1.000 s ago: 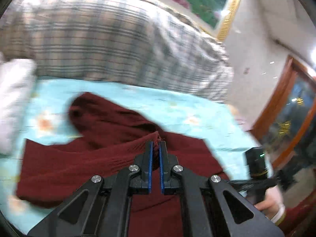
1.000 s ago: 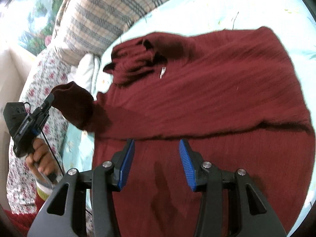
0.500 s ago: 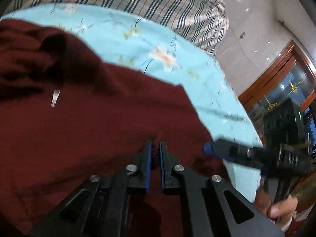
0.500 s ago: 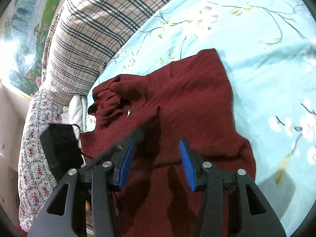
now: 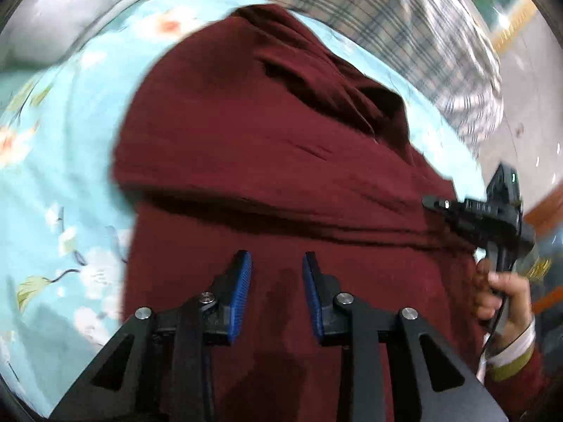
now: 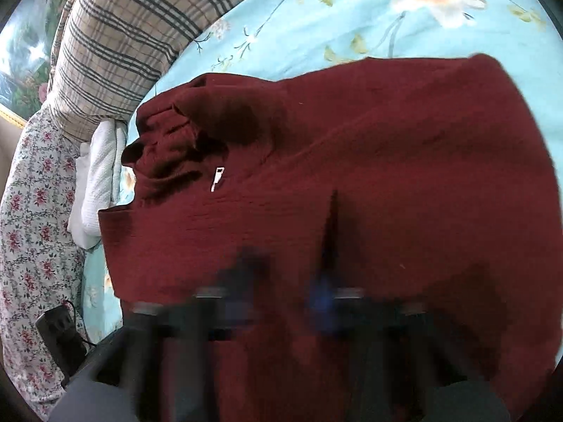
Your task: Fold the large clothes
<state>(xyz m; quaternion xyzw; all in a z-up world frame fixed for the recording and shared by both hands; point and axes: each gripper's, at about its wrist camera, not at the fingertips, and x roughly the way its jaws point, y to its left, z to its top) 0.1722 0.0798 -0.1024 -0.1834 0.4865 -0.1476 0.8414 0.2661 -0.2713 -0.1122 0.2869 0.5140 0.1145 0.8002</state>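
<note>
Blue pads on your left gripper (image 5: 277, 293) are opening low in the left wrist view, and nothing is sitting between them; only the maroon sweater (image 5: 267, 161) is lying beneath. Your right gripper (image 6: 281, 302) is smearing into blur at the bottom of its own view, so the frames are not showing its jaws; going by its reading you are holding it shut, and whether it is pinching knit I cannot tell. At the right edge of the left view your right hand (image 5: 503, 292) is gripping that tool's handle beside the garment's edge.

Outward from there, the sweater is filling the centre of both views, spread on the floral blue bedsheet (image 6: 352, 17), its collar bunching at the middle left of the right view.

You are working with soft, limp, fairly heavy knit, I judge; it is likely to sag and stretch, so you are better off pinching a doubled hem or a folded edge.

Counting: one sweater, two grippers, one plaid pillow (image 6: 130, 31), one white folded cloth (image 6: 95, 183).
</note>
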